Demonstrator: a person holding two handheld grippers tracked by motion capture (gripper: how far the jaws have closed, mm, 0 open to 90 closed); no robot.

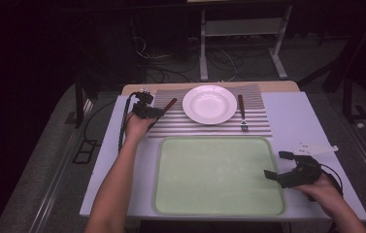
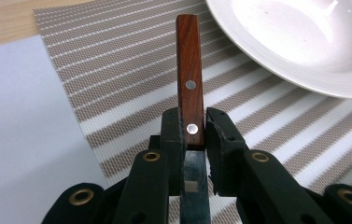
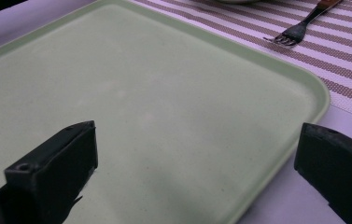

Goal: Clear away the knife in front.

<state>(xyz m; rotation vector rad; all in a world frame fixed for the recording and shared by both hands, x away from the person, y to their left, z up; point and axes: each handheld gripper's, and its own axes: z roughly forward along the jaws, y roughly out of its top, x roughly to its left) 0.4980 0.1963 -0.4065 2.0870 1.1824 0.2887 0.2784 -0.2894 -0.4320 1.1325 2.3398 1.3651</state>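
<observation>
Left hand-held gripper (image 2: 194, 135) hides the knife (image 2: 190, 70) blade.

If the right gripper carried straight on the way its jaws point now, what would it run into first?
Most likely the green tray: the right gripper has open jaws aimed across the tray's bare surface and slightly down. If it cleared the far rim, the fork on the striped placemat lies beyond, though depth is hard to judge.

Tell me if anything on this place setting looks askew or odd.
Only the wooden-handled knife: clamped in the left gripper, it slants over the striped placemat left of the white plate, while the fork lies straight.
</observation>
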